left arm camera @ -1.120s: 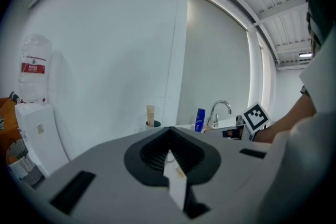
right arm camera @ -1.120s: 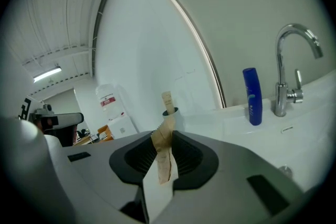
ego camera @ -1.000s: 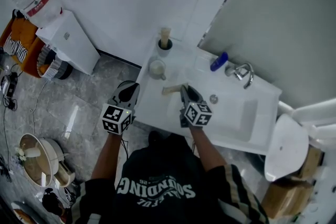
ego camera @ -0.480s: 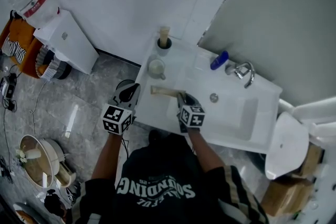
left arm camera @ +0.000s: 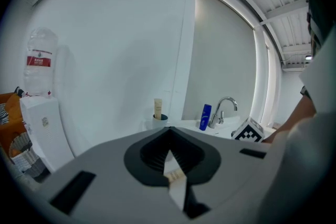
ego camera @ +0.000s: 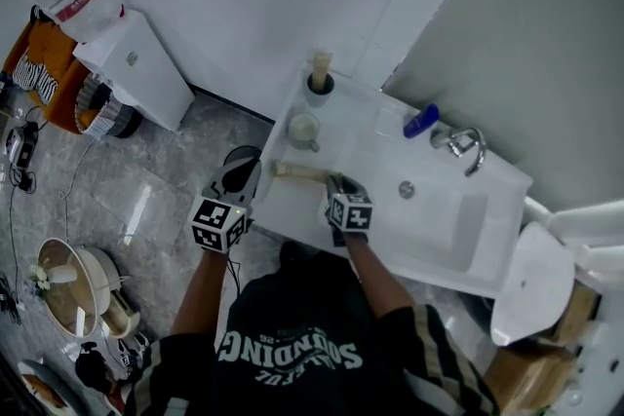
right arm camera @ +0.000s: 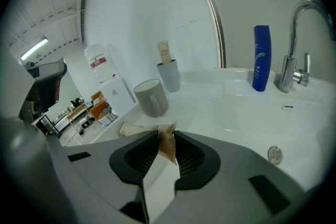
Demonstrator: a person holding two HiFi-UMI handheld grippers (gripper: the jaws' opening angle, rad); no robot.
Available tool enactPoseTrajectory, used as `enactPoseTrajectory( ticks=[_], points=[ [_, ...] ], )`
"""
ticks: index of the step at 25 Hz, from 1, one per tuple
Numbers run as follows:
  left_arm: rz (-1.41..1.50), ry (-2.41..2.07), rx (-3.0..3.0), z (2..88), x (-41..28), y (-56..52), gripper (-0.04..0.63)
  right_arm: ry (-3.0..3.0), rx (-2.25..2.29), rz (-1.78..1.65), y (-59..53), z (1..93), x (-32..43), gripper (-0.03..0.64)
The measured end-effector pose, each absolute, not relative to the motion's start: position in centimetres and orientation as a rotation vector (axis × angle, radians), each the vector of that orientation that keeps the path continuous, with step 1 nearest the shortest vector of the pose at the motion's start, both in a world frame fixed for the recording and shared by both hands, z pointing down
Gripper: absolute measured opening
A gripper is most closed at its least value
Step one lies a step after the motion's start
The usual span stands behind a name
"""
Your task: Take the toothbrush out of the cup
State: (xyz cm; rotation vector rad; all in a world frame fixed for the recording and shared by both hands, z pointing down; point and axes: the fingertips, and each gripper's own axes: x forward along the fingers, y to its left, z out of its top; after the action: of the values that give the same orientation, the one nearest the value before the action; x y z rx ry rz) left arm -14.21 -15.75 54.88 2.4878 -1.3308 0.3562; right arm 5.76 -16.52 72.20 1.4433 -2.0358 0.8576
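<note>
My right gripper [ego camera: 334, 182] [right arm camera: 167, 136] is shut on a toothbrush in a tan paper wrapper [ego camera: 297, 172] [right arm camera: 164, 140]. The toothbrush sticks out to the left, level and low over the white counter [ego camera: 292, 209] near its front edge; whether it touches I cannot tell. The pale mug [ego camera: 304, 130] [right arm camera: 151, 97] stands upright behind it, apart from it. My left gripper [ego camera: 239, 172] [left arm camera: 169, 147] hangs off the counter's left end, jaws together, with only a pale sliver in the slit.
A grey cup with a tan tube [ego camera: 319, 78] [right arm camera: 168, 73] stands at the back corner. A blue bottle [ego camera: 421, 121] [right arm camera: 261, 57] and the tap [ego camera: 463, 146] [right arm camera: 294, 44] sit behind the basin with its drain [ego camera: 407, 190]. A white cabinet [ego camera: 132, 73] stands at left.
My right gripper has sunk toward the counter with the toothbrush, which now points further left. The left gripper has stayed where it was.
</note>
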Motion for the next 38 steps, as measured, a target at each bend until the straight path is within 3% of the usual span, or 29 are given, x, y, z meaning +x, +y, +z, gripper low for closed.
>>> enactPoseTrajectory(
  ticks=[8, 15, 26, 38],
  points=[
    [0.366, -1.353, 2.456, 55.4, -15.2, -15.9, 0.0, -1.974, 1.338, 0.856, -16.5, 74.6, 5.0, 0.106],
    [0.367, -1.337, 2.456, 55.7, -15.0, -15.9, 0.0, -1.935, 1.36, 0.915, -15.9, 76.0, 6.5, 0.192],
    [0.35, -1.287, 2.514, 54.8, -13.1, -16.5, 0.0, -2.093, 1.434, 0.806, -16.5, 71.2, 6.4, 0.192],
    [0.311, -1.23, 2.593, 52.7, -9.9, -17.1, 0.0, -2.354, 1.534, 0.534, -16.9, 59.1, 6.0, 0.021]
  ],
)
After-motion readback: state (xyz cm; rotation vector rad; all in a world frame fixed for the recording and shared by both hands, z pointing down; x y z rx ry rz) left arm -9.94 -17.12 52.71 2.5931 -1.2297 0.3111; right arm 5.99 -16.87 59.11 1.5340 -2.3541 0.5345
